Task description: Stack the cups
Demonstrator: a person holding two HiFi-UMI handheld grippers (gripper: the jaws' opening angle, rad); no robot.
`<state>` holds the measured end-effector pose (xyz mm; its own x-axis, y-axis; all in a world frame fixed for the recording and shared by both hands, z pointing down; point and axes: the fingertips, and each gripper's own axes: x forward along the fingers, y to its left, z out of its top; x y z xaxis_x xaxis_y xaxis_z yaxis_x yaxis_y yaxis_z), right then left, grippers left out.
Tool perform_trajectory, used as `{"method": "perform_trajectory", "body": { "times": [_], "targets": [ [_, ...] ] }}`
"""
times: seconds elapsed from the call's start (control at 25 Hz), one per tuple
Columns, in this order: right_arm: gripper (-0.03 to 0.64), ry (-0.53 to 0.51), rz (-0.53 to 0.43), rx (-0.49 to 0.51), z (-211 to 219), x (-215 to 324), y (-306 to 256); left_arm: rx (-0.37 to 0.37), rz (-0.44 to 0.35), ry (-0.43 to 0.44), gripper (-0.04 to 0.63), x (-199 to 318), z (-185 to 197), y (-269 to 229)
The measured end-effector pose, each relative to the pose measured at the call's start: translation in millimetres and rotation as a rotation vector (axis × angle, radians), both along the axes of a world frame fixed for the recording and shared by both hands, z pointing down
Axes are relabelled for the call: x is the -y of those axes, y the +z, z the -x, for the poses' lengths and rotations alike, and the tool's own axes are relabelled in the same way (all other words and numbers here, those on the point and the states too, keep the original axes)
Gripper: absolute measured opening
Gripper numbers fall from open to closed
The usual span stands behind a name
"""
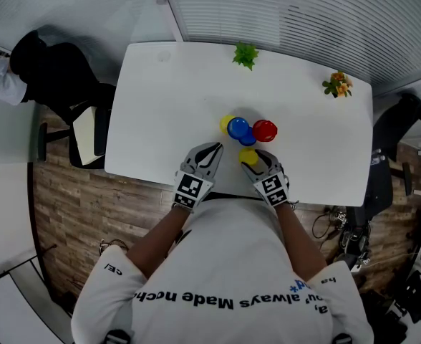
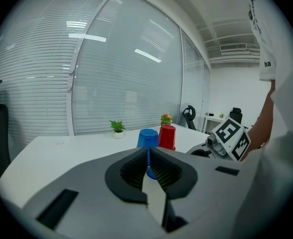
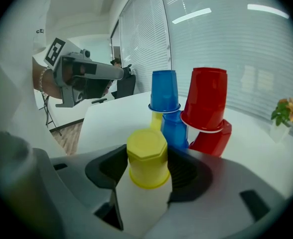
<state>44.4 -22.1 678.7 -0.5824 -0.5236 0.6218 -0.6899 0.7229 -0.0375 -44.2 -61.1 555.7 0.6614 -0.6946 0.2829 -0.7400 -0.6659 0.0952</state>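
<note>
An upside-down yellow cup [image 3: 147, 158] stands on the white table [image 1: 167, 106] between the pads of my right gripper [image 3: 147, 171], which touch it on both sides. In the head view this cup [image 1: 248, 156] sits at the tips of the right gripper [image 1: 254, 161]. Just beyond are a blue cup [image 3: 165, 91] upside down on another blue one [image 3: 176, 129], a red cup [image 3: 206, 103] on a tilted red one [image 3: 215, 139], and a second yellow cup [image 1: 225, 122]. My left gripper [image 1: 214, 150] is shut and empty, left of the cups, pointing at the blue cup [image 2: 147, 137].
A small green plant [image 1: 245, 54] and a flower pot [image 1: 337, 84] stand at the table's far edge. A person in black [image 1: 53, 70] sits by a chair [image 1: 89, 131] off the table's left end. Another chair [image 1: 404, 120] is at the right end.
</note>
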Motion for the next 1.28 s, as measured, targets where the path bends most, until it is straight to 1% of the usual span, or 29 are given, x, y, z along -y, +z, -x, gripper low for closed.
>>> {"method": "perform_trajectory", "body": {
  "times": [1.28],
  "targets": [
    [0.259, -0.044, -0.093, 0.031, 3.0, 0.1, -88.6, -0.006, -0.003, 0.005, 0.031, 1.2, -1.9, -1.9]
  ]
}}
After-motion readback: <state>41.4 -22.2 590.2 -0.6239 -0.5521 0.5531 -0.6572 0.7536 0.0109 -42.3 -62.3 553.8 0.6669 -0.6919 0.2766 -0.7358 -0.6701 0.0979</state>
